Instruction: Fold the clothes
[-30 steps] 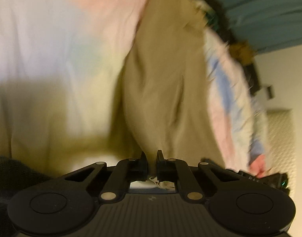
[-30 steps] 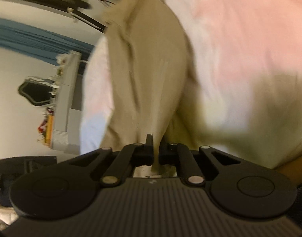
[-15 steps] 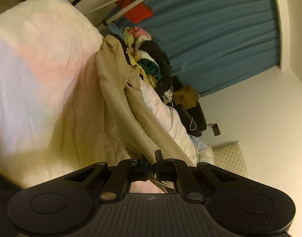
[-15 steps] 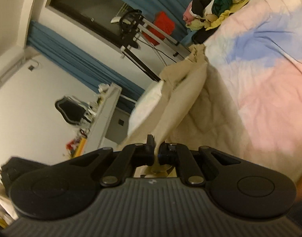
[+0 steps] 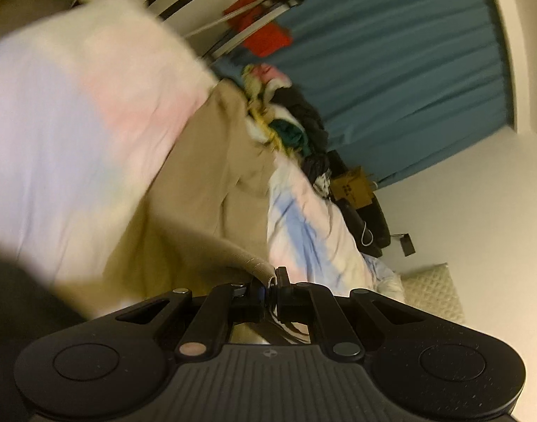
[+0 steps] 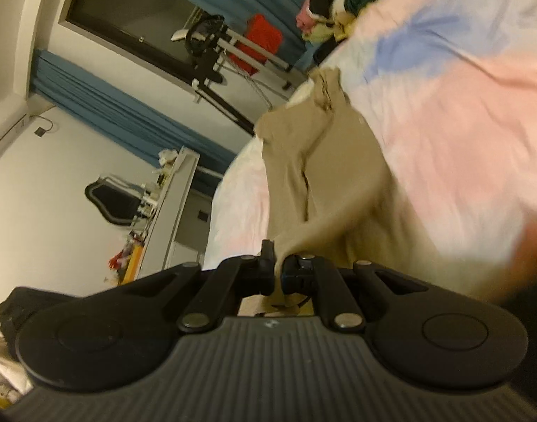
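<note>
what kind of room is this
Most likely a bedroom at home. A bed with a pastel quilt fills the view, a pile of clothes lies on it, and blue curtains hang behind. Both grippers hold beige trousers over the bed.

Black left gripper (image 5: 272, 283), ribbed grey housing, round side discs, silver pivot screws, matching right gripper (image 6: 278, 263)

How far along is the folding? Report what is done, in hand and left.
Done: no finished fold shows. In hand: the left gripper and right gripper each pinch an edge of the beige cloth garment, lifted off the pastel quilted bedspread. Left: folding it, then the heap of mixed clothes.
</note>
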A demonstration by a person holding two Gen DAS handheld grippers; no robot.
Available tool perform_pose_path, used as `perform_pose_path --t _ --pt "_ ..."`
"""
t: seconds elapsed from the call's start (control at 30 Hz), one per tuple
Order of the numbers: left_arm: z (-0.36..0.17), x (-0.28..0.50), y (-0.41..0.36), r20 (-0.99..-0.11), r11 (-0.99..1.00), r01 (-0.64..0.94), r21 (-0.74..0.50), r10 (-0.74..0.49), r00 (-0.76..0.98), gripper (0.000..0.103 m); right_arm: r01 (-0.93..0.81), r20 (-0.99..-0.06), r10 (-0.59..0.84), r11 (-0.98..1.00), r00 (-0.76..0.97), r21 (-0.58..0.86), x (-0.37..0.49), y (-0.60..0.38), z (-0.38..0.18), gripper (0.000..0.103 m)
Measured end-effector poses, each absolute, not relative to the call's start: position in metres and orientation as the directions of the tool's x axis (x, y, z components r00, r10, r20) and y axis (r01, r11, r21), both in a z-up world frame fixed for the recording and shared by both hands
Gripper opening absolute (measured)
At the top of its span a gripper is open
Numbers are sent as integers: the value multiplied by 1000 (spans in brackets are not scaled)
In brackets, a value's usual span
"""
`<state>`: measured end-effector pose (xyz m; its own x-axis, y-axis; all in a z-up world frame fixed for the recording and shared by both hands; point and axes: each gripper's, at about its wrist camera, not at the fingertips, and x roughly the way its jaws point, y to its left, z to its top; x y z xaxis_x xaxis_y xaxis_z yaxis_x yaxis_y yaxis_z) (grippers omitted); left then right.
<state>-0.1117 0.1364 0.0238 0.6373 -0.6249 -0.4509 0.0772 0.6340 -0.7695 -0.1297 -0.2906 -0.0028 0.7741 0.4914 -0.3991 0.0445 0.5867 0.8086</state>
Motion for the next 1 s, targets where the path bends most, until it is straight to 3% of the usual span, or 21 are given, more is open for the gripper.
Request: perform_pose_path --t 0.3,0.43,0.7,1.0 --pt "30 43 92 -481 791 121 -599 -477 735 6 69 -432 323 730 842 680 29 -281 -6 7" --pt "8 82 74 -485 882 143 -450 -375 790 6 50 -429 285 784 857 619 74 -272 -30 7" --pt "-60 159 47 -533 950 146 -275 -278 799 6 27 -513 198 917 835 397 136 -258 -93 7" --pt "-108 200 39 -601 960 149 -238 -266 754 6 24 -601 169 954 781 300 165 -243 -130 7"
